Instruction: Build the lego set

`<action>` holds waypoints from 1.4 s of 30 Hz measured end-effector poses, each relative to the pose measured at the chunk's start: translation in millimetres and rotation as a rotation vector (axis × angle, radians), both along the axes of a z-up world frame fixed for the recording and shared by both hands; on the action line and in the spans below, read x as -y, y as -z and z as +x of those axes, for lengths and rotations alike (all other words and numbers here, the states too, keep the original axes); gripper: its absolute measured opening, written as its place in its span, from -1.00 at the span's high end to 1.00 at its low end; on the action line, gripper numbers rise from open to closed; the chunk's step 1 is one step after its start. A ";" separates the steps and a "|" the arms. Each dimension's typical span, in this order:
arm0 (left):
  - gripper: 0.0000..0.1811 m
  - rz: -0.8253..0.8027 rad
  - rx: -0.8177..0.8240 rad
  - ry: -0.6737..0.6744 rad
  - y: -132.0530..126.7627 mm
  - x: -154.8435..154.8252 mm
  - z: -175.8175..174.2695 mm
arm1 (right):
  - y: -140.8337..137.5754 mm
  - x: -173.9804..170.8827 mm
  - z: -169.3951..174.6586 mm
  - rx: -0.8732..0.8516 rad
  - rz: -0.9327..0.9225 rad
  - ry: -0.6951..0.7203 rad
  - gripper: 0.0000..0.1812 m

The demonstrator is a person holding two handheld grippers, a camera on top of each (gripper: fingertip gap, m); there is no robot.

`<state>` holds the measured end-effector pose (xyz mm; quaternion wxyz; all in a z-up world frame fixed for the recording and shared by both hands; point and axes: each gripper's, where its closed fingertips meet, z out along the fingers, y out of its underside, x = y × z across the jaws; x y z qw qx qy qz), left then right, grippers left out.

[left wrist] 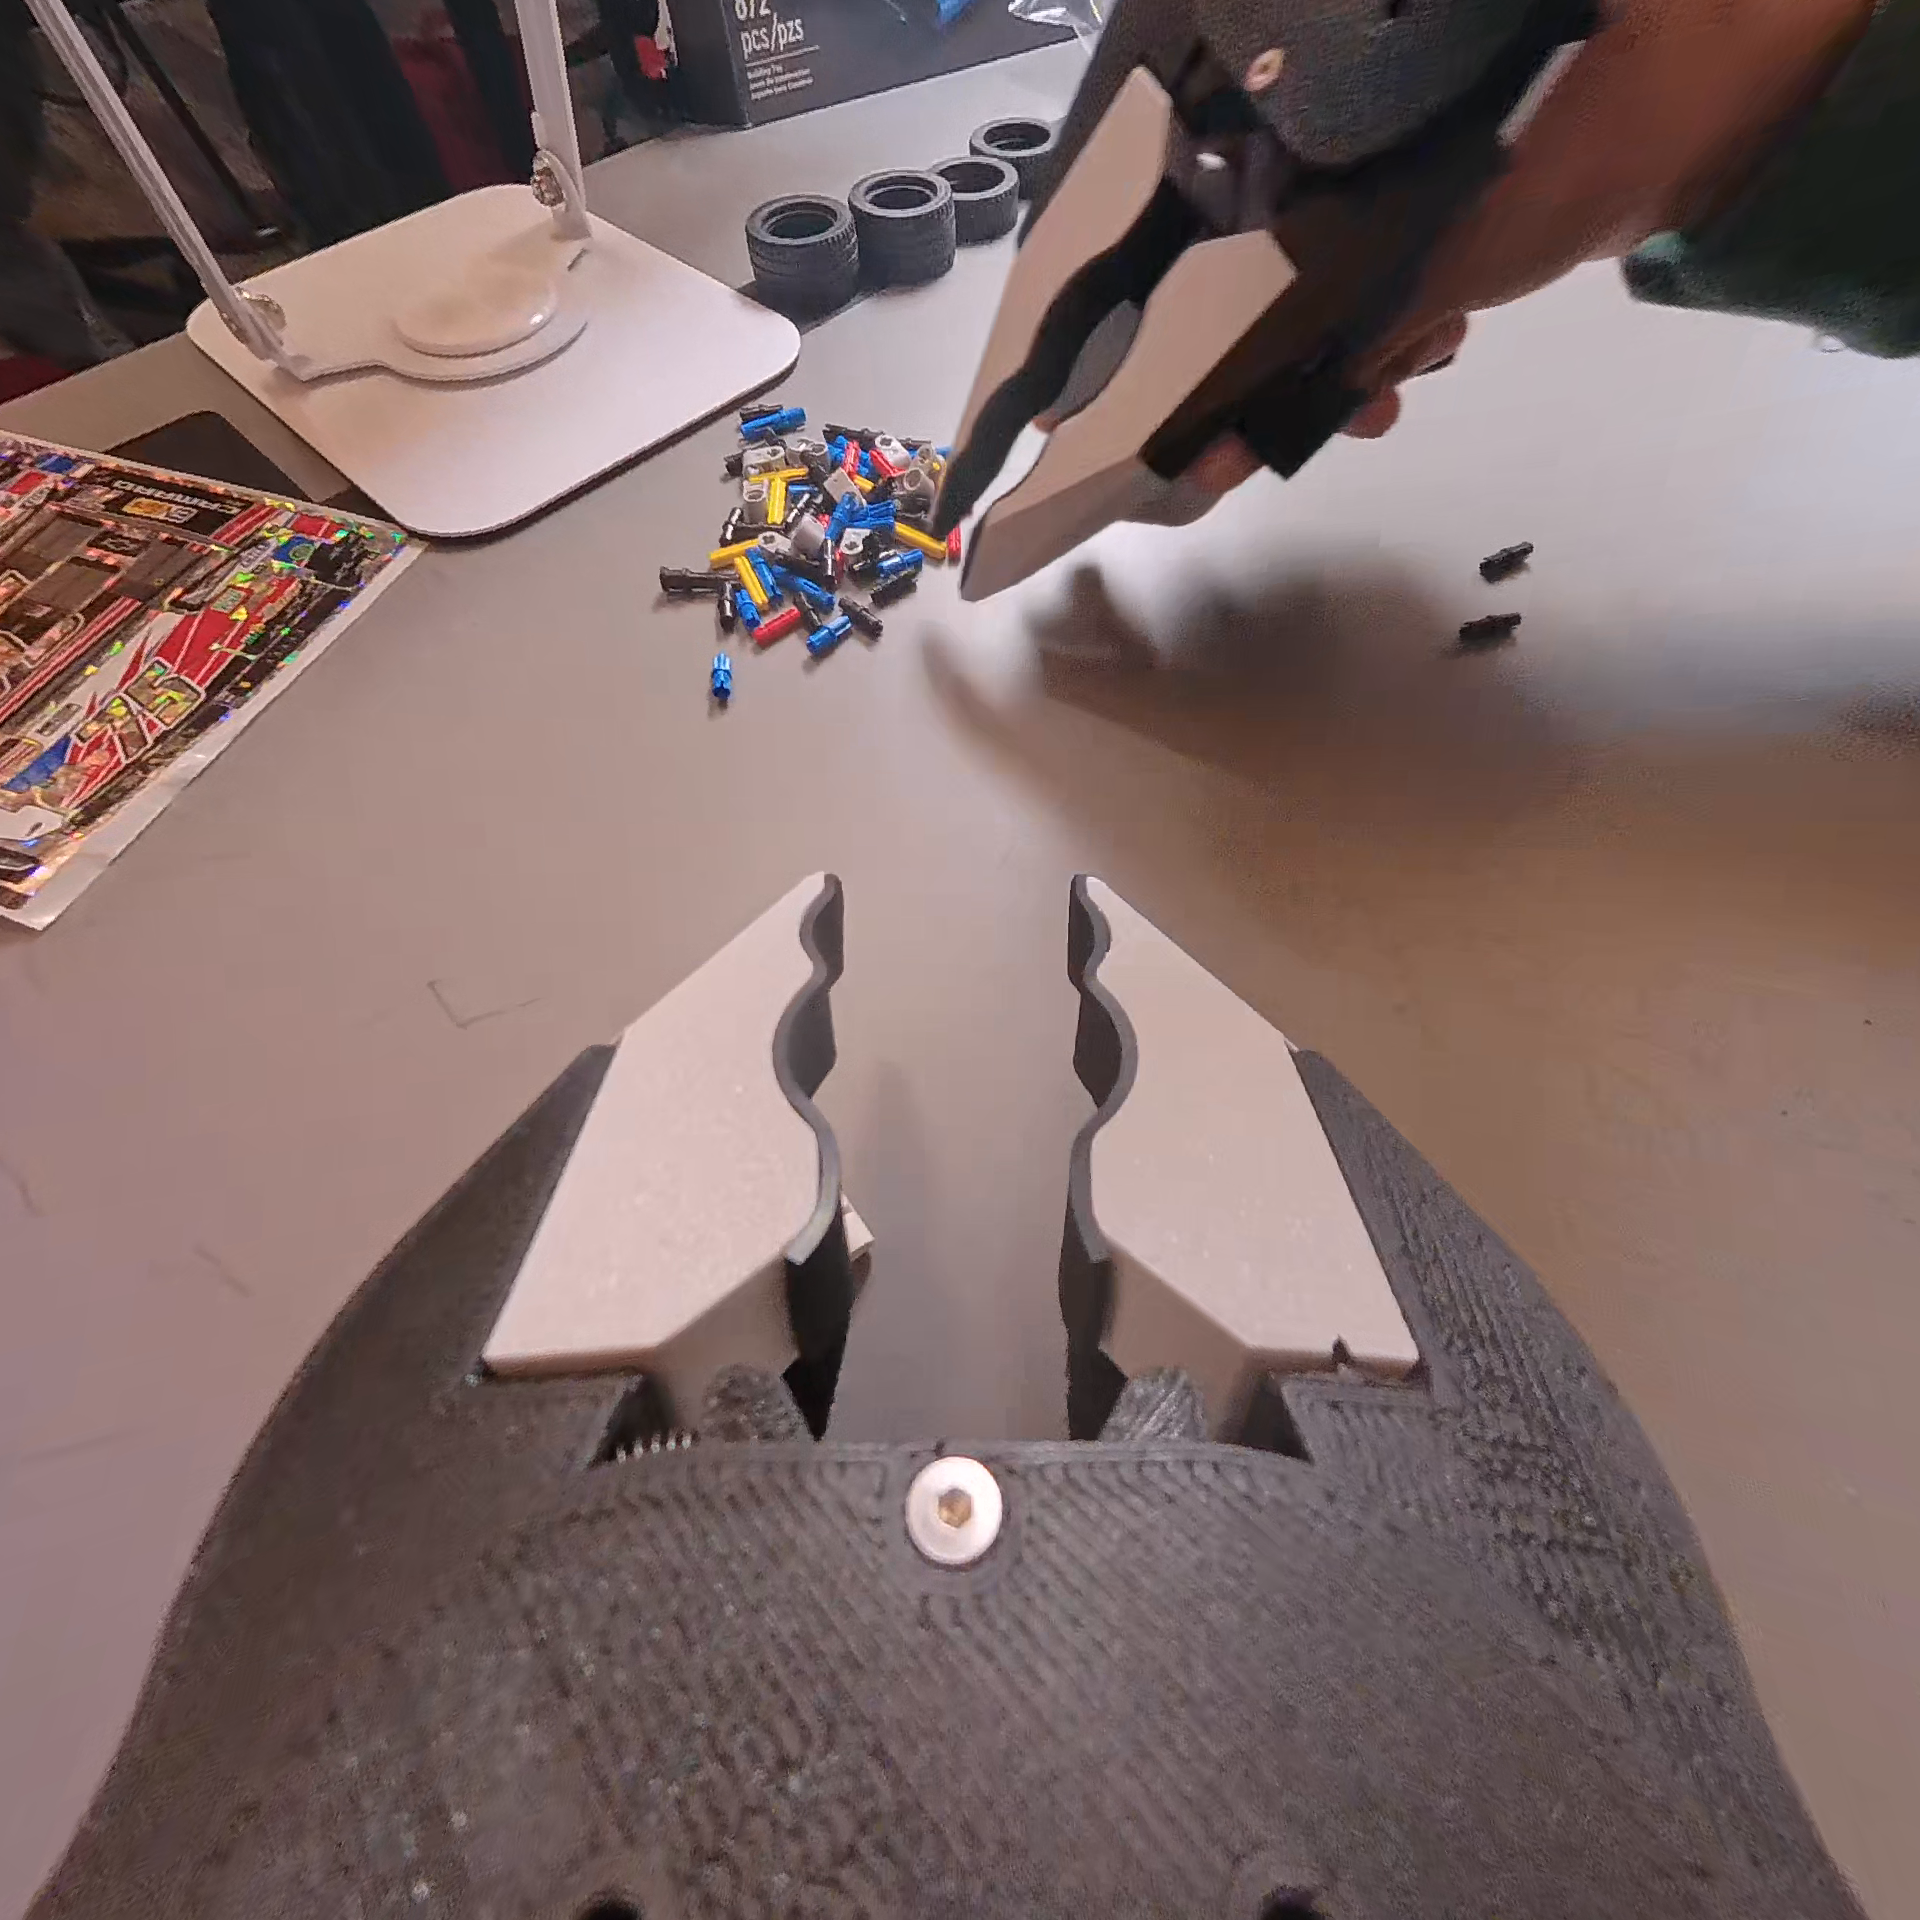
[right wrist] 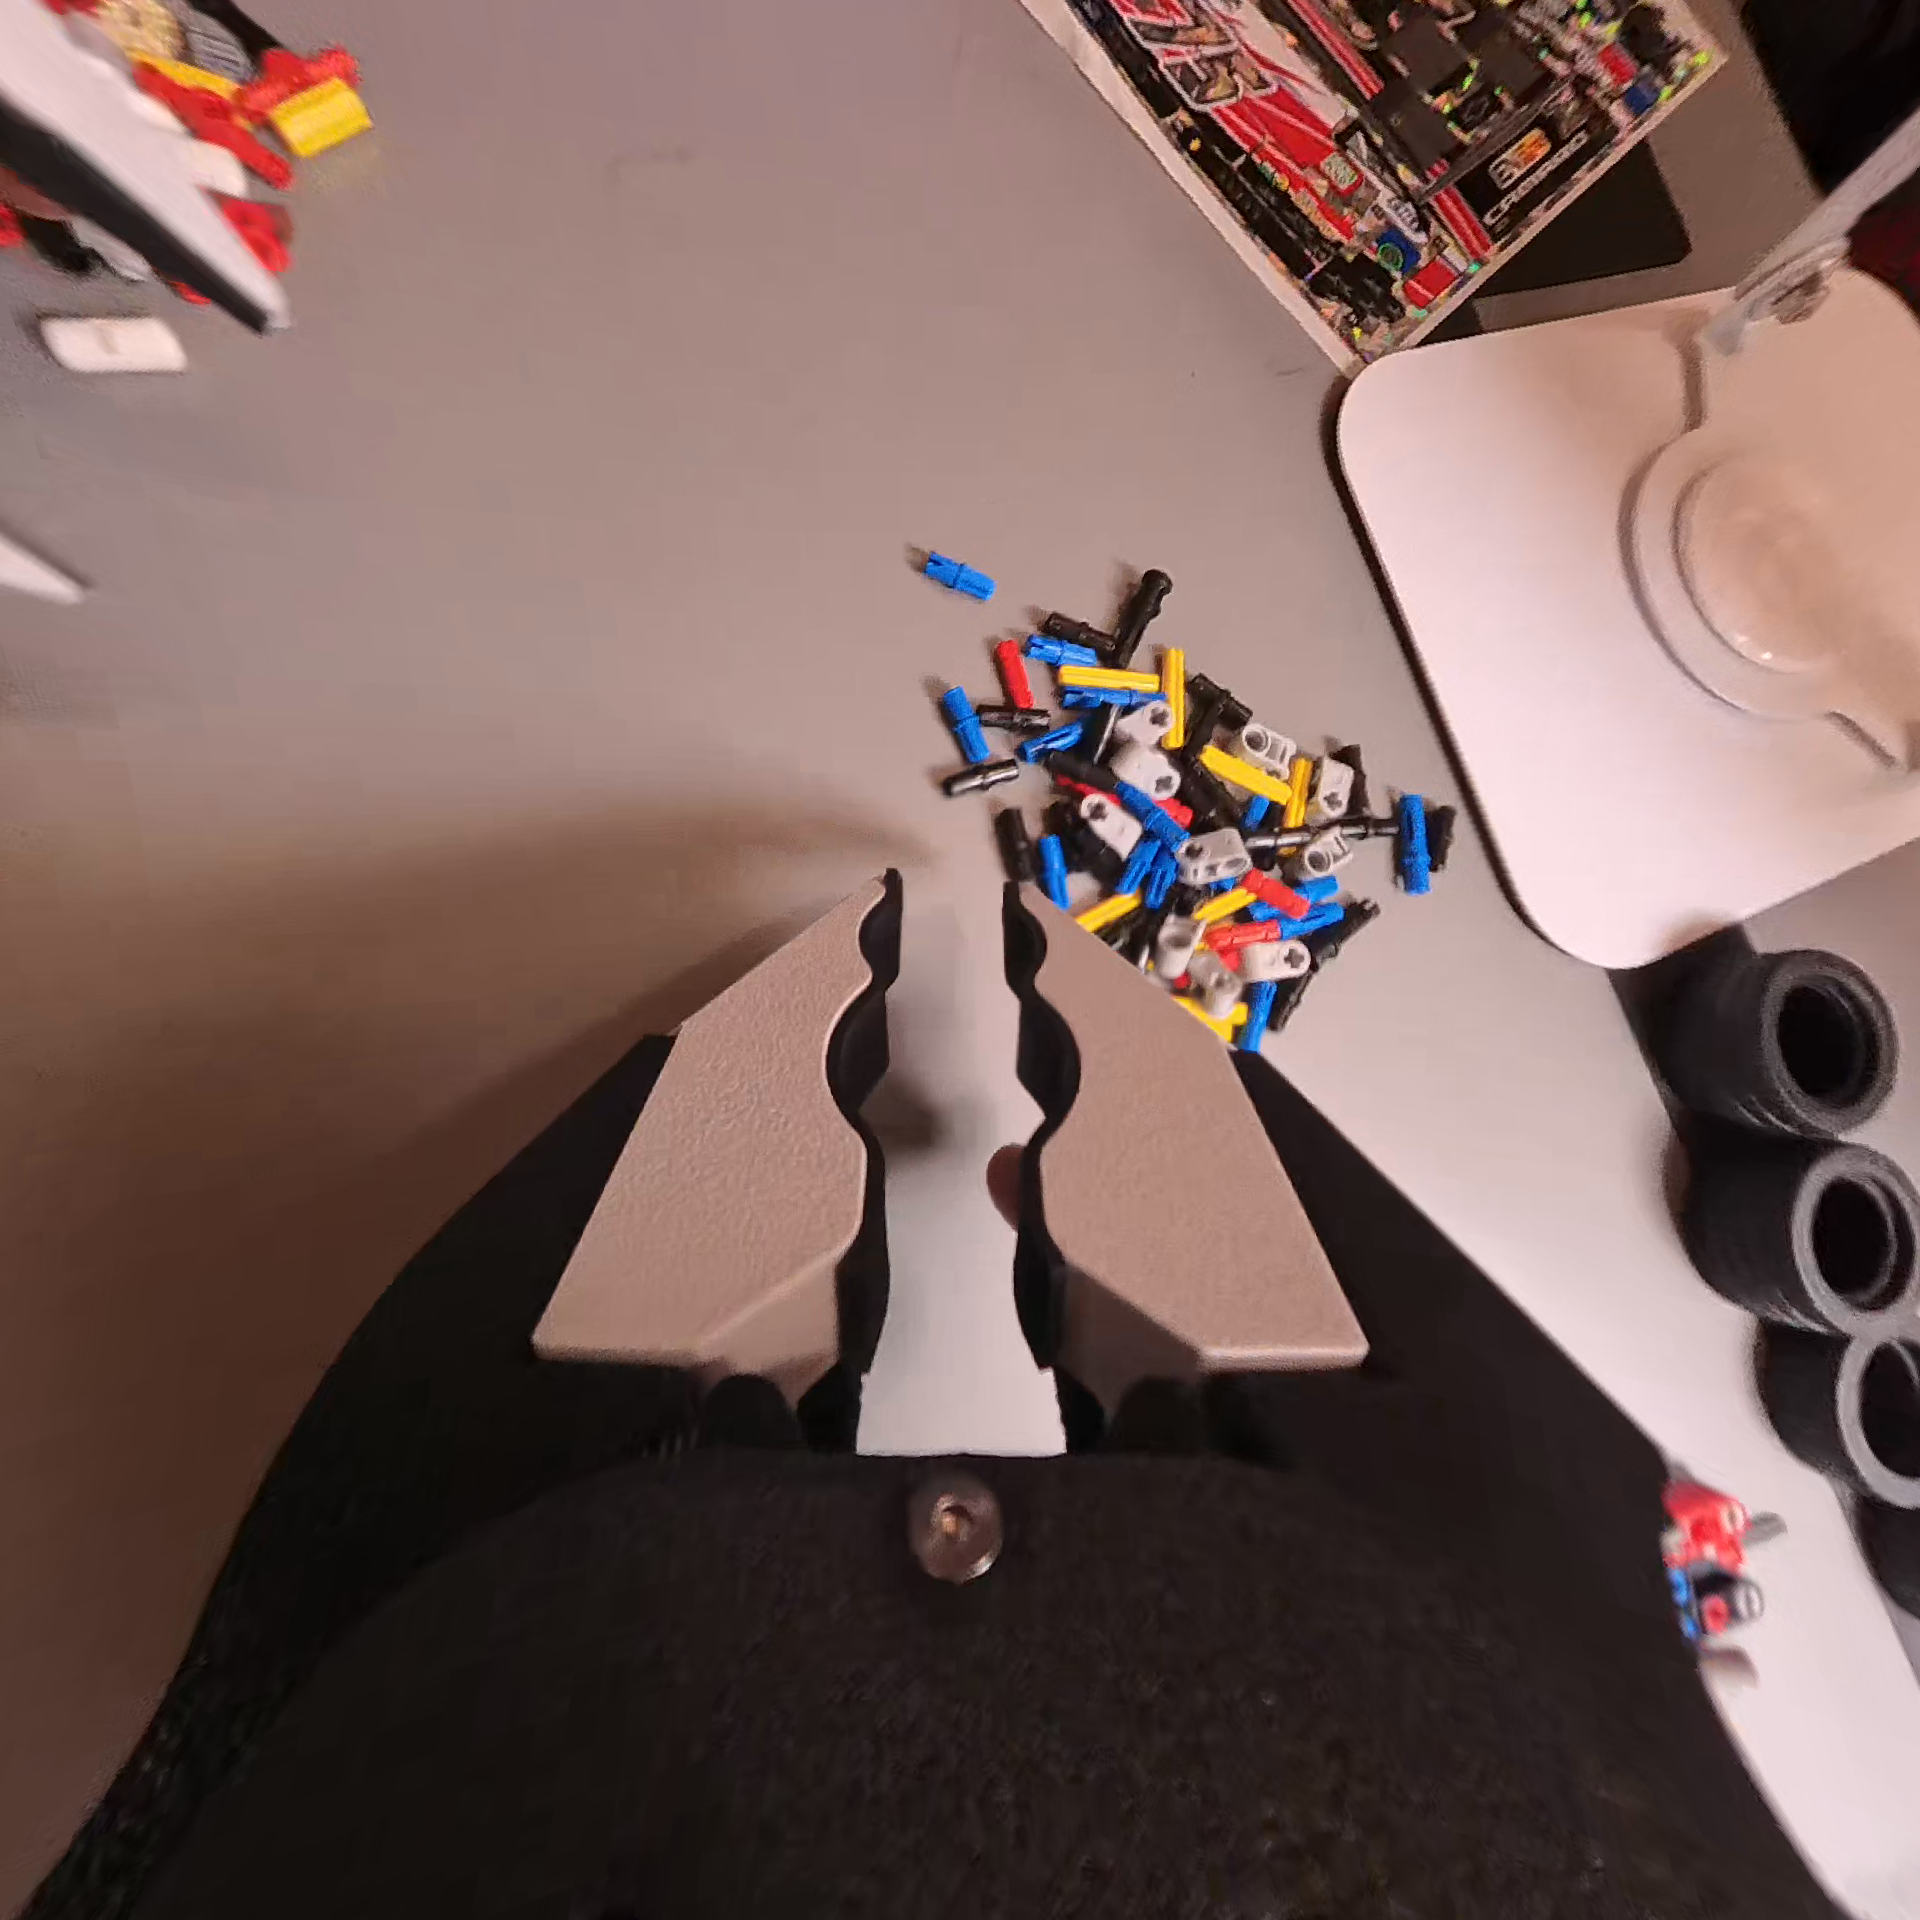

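Note:
A pile of small lego pins and connectors, blue, yellow, red, black and grey, lies on the grey table; it also shows in the right wrist view. My left gripper is open and empty, low over bare table in front of the pile. My right gripper is open and empty, tips just at the pile's near edge; in the left wrist view it hangs over the pile's right side. A single blue pin lies apart from the pile. Two black pins lie off to the right.
A white stand base sits behind the pile. Several black tyres stand in a row beyond it. A shiny sticker sheet lies at the left. A dark box stands at the back. Red and yellow parts lie far left. About 12 cm separates my left fingertips from my right. My right gripper's tips are some 8 cm from the single blue pin. It is also in sight in the right wrist view.

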<state>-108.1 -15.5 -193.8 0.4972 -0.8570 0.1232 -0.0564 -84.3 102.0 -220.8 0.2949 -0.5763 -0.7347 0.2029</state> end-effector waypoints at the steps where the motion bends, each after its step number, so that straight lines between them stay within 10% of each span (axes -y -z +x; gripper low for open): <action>1: 0.54 -0.001 0.000 -0.001 0.0 0.2 -0.3 | 3.8 -2.8 -5.2 0.018 -0.008 0.001 0.81; 14: 0.54 -0.008 0.005 0.002 0.5 -0.2 -1.4 | 14.7 -3.7 -12.6 0.105 -0.084 -0.039 0.96; 26: 0.70 -0.093 0.041 0.095 14.4 -15.7 15.4 | 7.9 11.8 187.7 0.095 -0.140 0.189 0.95; 42: 0.68 -0.302 -0.196 0.210 36.8 -113.0 11.3 | 1.9 9.8 207.0 -0.070 -0.155 0.271 0.82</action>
